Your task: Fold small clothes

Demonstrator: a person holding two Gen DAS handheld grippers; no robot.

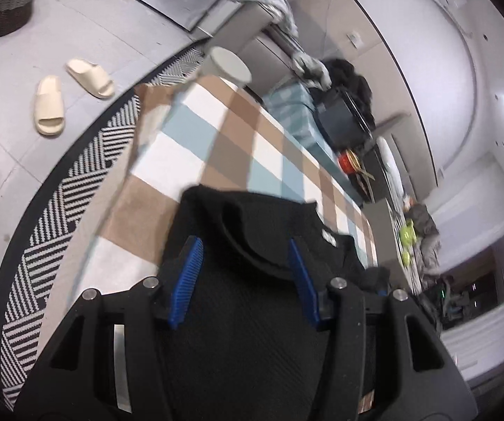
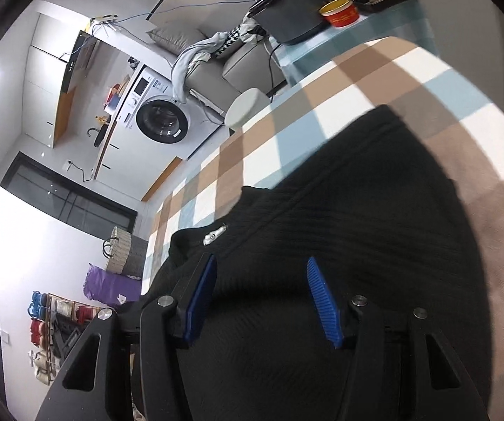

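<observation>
Checked cloth (image 2: 322,105) bears black garment (image 2: 357,228); its white label (image 2: 214,235) unreadable.

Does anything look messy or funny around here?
Yes. A grey garment hangs crumpled over the sofa's arm, dangling toward the washing machine. Two cream slippers sit splayed on the floor, pointing different ways. The black garment on the checked cloth lies unfolded.

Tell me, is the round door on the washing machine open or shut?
Shut. In the right wrist view the washing machine shows its round door sitting flat in the white front, its ring complete, with nothing swung outward.
</observation>
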